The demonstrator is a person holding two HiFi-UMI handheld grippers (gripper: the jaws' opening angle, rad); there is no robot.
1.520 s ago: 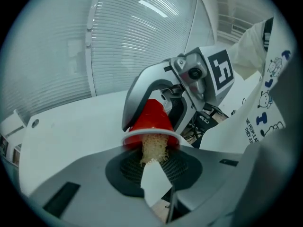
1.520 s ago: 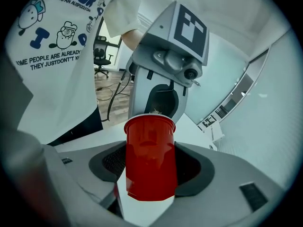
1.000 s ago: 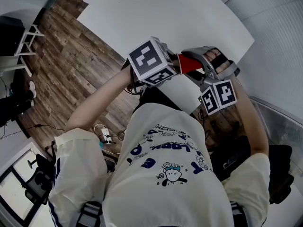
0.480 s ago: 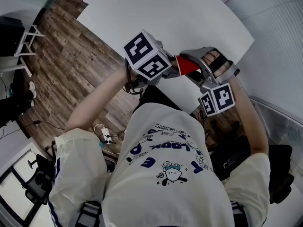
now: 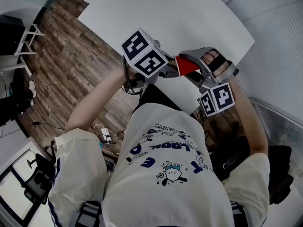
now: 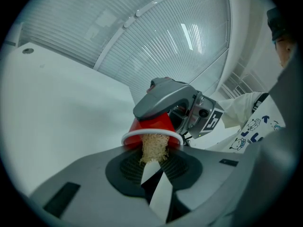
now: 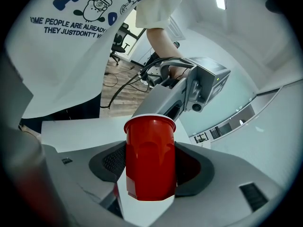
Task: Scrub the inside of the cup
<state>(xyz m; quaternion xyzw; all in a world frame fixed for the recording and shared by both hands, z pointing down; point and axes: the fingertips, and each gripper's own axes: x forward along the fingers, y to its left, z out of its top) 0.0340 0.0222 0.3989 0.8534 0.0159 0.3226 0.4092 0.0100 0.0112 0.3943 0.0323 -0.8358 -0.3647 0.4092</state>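
A red plastic cup (image 5: 186, 64) with a white rim is held in the air near the white table's (image 5: 189, 18) near edge. My right gripper (image 5: 199, 72) is shut on the cup's side (image 7: 150, 164), and its jaws (image 7: 150, 176) clasp the lower half. My left gripper (image 5: 165, 70) faces the cup's mouth (image 6: 151, 126). It (image 6: 155, 171) is shut on the white handle of a scrubber. The scrubber's beige fibrous head (image 6: 154, 148) pokes into the cup's opening. How deep it reaches is hidden by the rim.
Under both grippers lies the table's edge, with dark wooden floor (image 5: 61, 65) to the left. Cables and a plug strip (image 5: 106, 136) lie on the floor beside the person's legs. A glass partition (image 6: 156, 37) rises behind the table.
The left gripper has rolled about its own axis, so its marker cube shows different faces and sits slightly further left. The cup and the right gripper have stayed where they were.
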